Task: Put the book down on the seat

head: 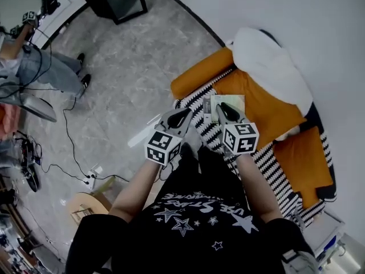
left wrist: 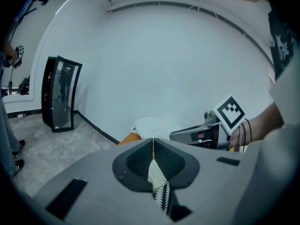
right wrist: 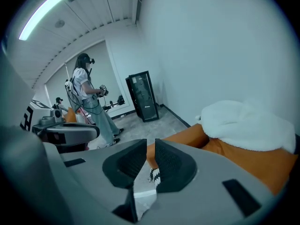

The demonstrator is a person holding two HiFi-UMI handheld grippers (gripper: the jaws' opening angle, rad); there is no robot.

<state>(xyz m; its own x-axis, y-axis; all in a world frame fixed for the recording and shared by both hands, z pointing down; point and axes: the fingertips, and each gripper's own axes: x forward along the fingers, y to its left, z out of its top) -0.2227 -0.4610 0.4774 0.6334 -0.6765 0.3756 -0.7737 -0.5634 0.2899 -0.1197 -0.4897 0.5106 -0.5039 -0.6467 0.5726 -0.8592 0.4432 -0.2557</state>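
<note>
"How did the book look?"

"It was a thin, flat pale green book [head: 231,100], rectangular, with a smooth cover. It sat over the near edge of the seat [head: 272,170], though I couldn't tell whether it rested there."

"And the grippers?"

"The right gripper [right wrist: 150,149] had its jaws nearly together, pinching a thin pale edge, apparently the book's. The left gripper [left wrist: 153,146] had its jaws pressed together on nothing."

"The seat itself?"

"It had black-and-white striped fabric under plump orange cushions [head: 259,104], with a fluffy white blanket [head: 268,61] heaped behind."
</note>
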